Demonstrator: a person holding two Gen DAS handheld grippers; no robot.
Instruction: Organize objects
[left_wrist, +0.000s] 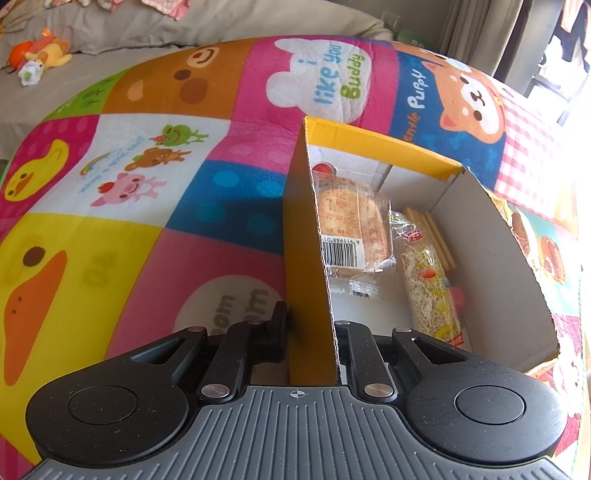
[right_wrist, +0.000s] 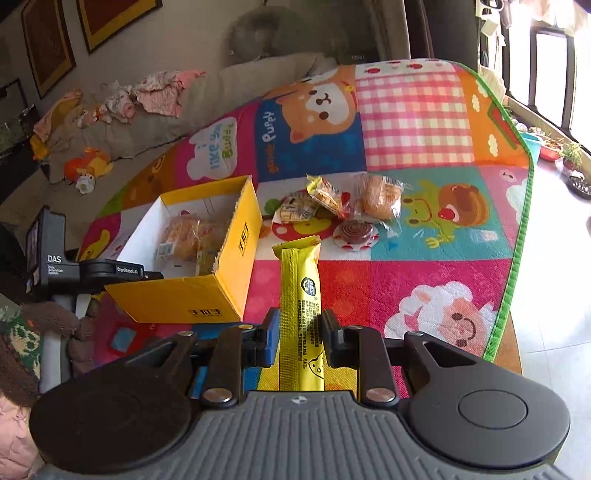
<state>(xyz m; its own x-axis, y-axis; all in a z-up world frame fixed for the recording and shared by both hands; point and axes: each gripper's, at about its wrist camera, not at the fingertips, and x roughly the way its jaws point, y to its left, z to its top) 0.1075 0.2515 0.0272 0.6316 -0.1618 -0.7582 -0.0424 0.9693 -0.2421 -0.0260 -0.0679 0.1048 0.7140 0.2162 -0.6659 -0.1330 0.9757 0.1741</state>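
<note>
At the lower centre of the right wrist view: the right gripper pinches a yellow snack stick by its middle, clear of the mat.
Left gripper: the left gripper is pressed together on the near wall of the yellow cardboard box, steadying it.
Step in hand: carrying the stick to the box (my reading).
Doing it well: keep the stick lengthwise along the box, clear the near rim, lower it beside the packets already inside, release only once it rests.
Risk: the thin wrapper may swivel in the pinch.
In the box: a wrapped bread, an oat bar, some thin biscuit sticks, hard to count.
Still on the play mat: four packets, namely a flat white one, a yellow one, a bun, a dark coiled sweet.
</note>
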